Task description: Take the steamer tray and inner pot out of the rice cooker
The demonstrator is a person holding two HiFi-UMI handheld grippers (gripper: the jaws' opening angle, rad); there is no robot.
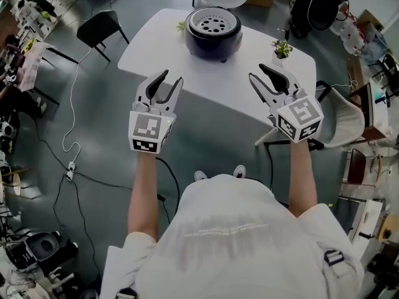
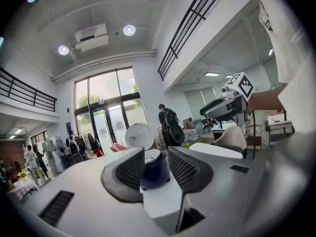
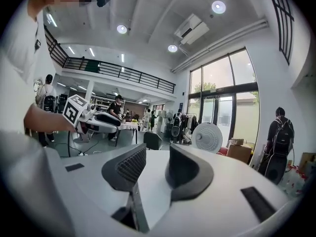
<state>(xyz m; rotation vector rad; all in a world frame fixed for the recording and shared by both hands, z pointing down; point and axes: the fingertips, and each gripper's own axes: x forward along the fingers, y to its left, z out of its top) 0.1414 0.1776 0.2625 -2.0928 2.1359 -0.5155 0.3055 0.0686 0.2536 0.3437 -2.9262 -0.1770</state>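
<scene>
White table (image 1: 149, 52) sits mid-floor, a small potted plant (image 1: 282, 48) up near its right corner. Black chair (image 1: 100, 25) stands off the table's left side, a white chair (image 1: 346, 123) tucked by the right. White cable (image 1: 65, 143) snakes across the grey floor to a power strip (image 1: 70, 170).

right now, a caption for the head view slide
Left gripper and right gripper, jaws open, facing the rice cooker, steamer tray inside.
</scene>
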